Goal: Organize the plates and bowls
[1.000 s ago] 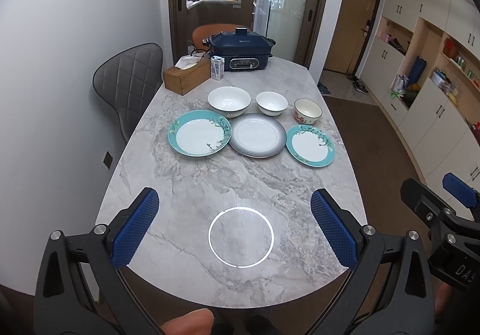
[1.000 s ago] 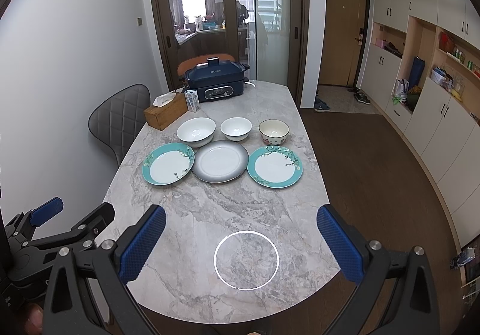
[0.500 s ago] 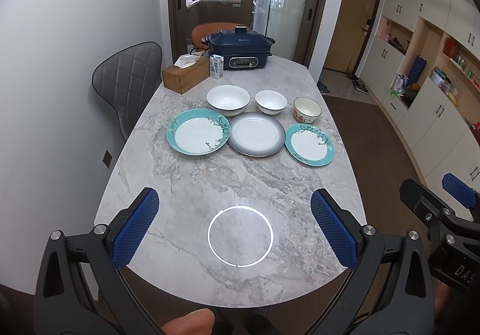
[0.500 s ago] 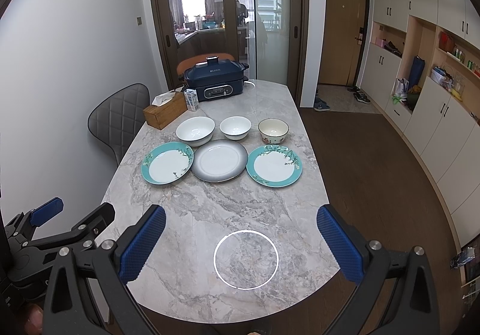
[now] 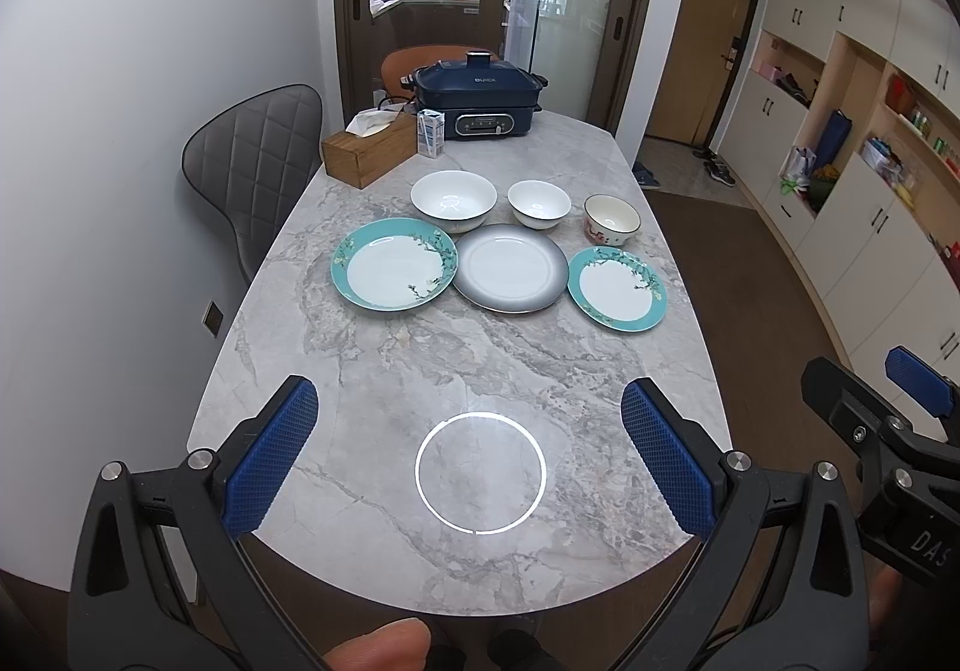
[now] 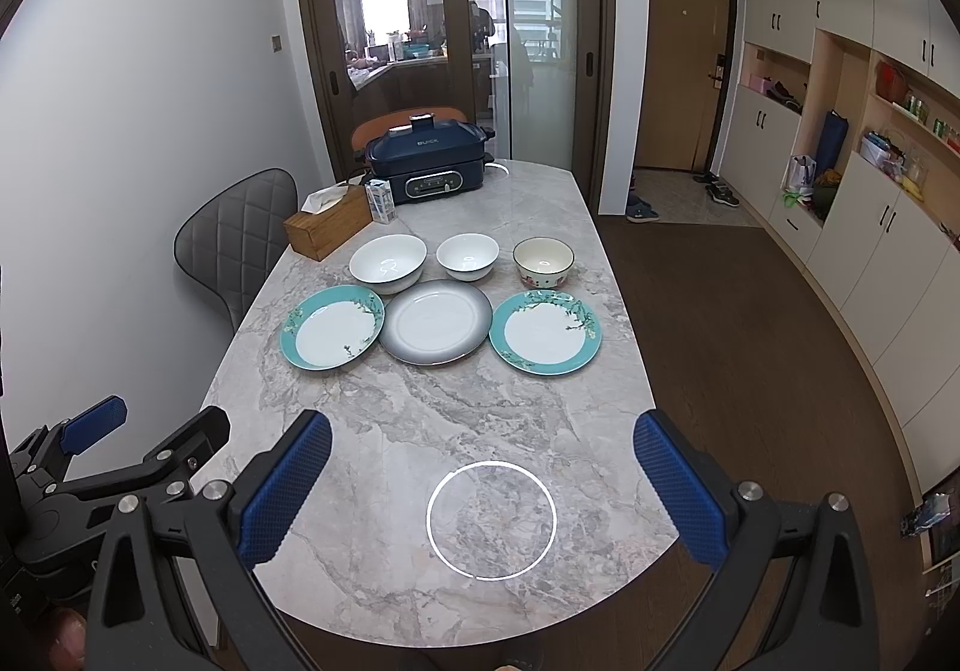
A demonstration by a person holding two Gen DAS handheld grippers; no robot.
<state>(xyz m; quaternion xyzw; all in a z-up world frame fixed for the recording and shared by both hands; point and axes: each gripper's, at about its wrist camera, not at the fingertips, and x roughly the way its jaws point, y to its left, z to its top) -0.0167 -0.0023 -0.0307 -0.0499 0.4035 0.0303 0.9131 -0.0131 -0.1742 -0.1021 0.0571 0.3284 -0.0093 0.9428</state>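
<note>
Table (image 5: 420,371): grey marble top, rounded near end; it carries everything listed here.
Cooker (image 5: 477,101): dark blue, lidded, at the table's far edge.
Tissue box (image 5: 369,152): wooden, far left corner, a small carton (image 5: 431,132) just beside it.
Large teal plate (image 5: 394,272): left end of the plate row, mid-table.
Grey plate (image 5: 510,267): middle of the row, close against the large teal plate.
Small teal plate (image 5: 617,296): right end of the row, near the right edge.
Large white bowl (image 5: 453,200): behind the plates, left.
Small white bowl (image 5: 539,203): behind the grey plate.
Patterned bowl (image 5: 612,221): behind the small teal plate.
My left gripper (image 5: 468,455): over the near edge, blue pads spread wide, empty.
My right gripper (image 6: 480,482): the same, spread and empty.
</note>
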